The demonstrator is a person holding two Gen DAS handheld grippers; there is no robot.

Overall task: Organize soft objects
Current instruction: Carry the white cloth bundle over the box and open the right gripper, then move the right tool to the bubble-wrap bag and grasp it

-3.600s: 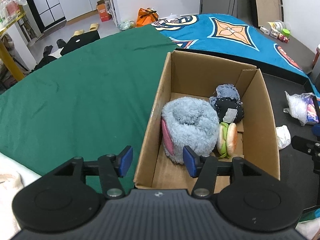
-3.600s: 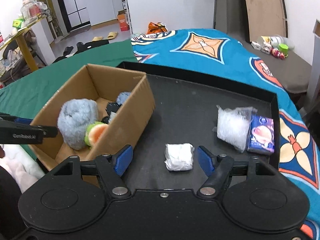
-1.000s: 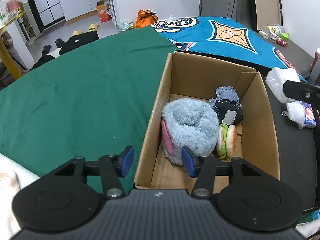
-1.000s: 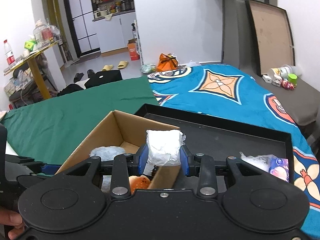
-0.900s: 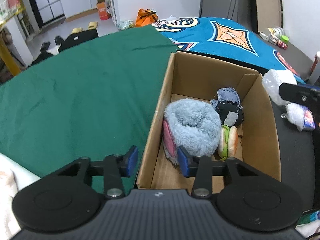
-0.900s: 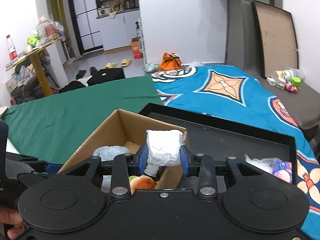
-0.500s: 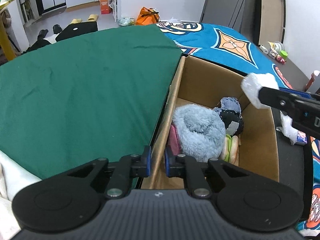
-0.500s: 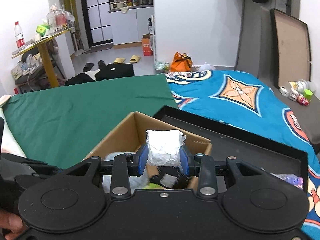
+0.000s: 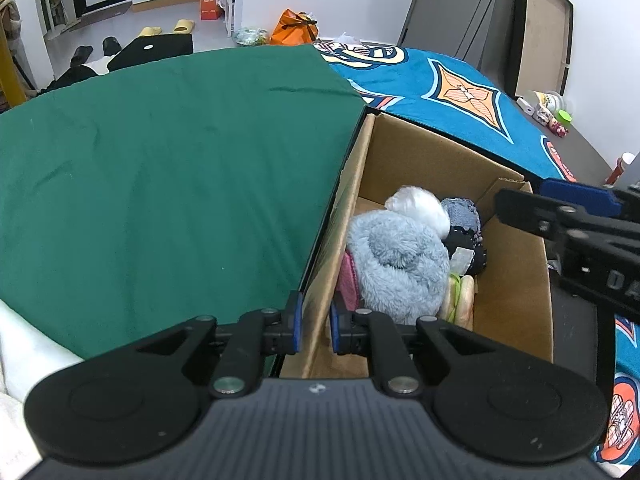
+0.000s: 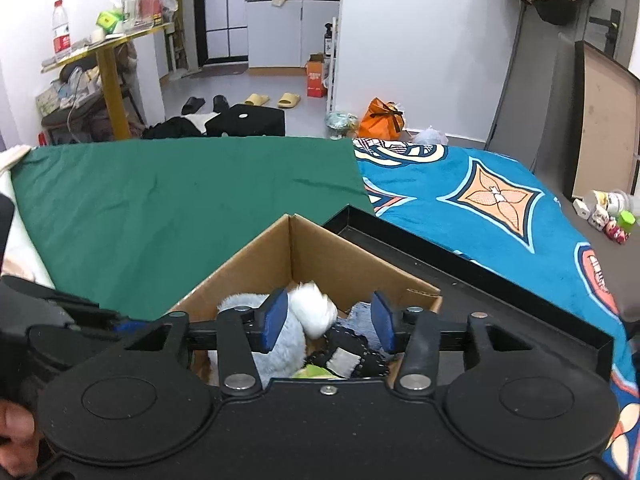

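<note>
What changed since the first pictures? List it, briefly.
The right gripper lifted the white bundle off the black tray, carried it over the box and, its jaws just opening, released it onto the blue plush. The left gripper shut on the box wall. The other toys stayed put.

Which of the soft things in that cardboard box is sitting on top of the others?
The white wad. It rests on the big fluffy blue toy and against the dark patched toy, while the little burger toy sits down beside them.

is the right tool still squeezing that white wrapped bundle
No: the right tool has just been opening, and the white bundle lies free in the cardboard box on the blue plush.
</note>
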